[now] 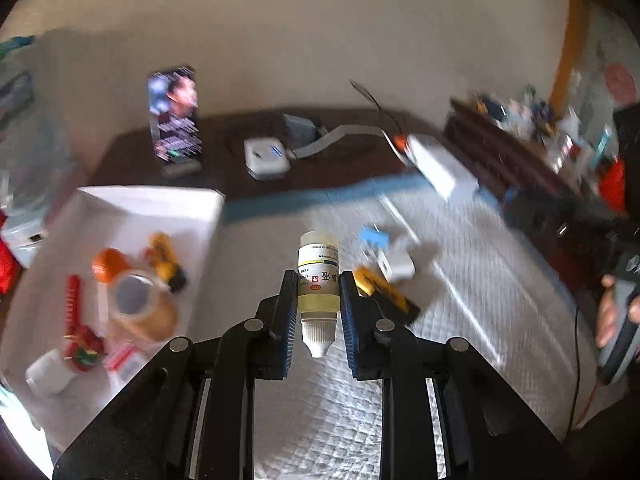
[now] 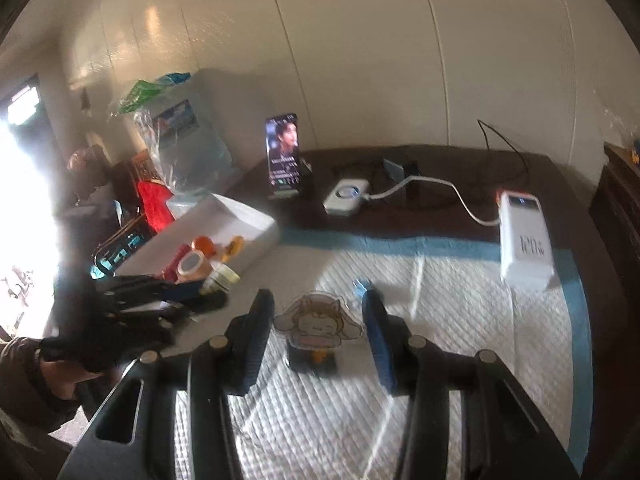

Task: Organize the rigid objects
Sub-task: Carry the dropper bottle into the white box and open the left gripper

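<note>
My left gripper (image 1: 319,278) is shut on a small bottle (image 1: 319,256) of yellowish liquid, its white cap pointing back at the camera. It hangs over the quilted pad (image 1: 460,280), just right of the white box (image 1: 152,194). The right wrist view shows that same gripper (image 2: 160,300) and bottle (image 2: 220,278) beside the box (image 2: 260,240). My right gripper (image 2: 317,300) is shut on a flat cartoon figure stand (image 2: 318,326), both pads against its edges, above the pad (image 2: 460,320).
The box holds a tape roll (image 1: 136,300), an orange item (image 1: 108,264), a yellow toy (image 1: 164,256) and a red piece (image 1: 74,304). A yellow-black toy (image 1: 386,296), white adapter (image 1: 398,266) and blue item (image 1: 374,236) lie on the pad. Behind stand a power bank (image 2: 524,240) and a phone (image 2: 282,152).
</note>
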The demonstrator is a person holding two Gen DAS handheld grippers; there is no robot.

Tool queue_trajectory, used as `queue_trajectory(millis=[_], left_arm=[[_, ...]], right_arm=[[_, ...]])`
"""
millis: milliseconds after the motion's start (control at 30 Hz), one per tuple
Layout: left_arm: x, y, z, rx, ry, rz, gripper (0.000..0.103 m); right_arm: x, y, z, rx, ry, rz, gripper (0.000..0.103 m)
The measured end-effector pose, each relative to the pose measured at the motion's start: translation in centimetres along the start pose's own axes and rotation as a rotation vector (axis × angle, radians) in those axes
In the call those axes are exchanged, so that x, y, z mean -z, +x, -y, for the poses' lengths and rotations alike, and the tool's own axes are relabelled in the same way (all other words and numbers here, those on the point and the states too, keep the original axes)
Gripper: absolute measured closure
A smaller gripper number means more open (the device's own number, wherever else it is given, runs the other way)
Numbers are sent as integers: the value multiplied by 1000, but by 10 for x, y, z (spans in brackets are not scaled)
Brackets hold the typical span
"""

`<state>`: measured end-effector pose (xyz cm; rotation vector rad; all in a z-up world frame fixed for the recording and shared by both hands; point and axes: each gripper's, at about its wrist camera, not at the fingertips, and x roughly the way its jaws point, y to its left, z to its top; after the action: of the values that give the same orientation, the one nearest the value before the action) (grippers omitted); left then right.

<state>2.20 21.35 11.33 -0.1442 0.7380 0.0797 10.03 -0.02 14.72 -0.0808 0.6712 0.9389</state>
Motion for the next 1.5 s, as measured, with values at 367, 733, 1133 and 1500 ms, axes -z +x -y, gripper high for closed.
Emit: queue_trajectory(millis=[367, 733, 1133, 1500], left_arm=[[-14, -61, -51, -200, -146, 99, 83], [-3, -74, -82, -270, -218, 102, 83], [-18, -103, -139, -376, -277, 154, 83], [-6, -65, -173, -398, -298, 36, 83]], right_arm=[[-26, 15, -35, -49, -44, 53, 58], [-41, 27, -44, -97, 6, 49, 58], [-94, 53, -84, -163, -80, 49, 58], [-84, 158, -127, -183, -147, -225, 58]])
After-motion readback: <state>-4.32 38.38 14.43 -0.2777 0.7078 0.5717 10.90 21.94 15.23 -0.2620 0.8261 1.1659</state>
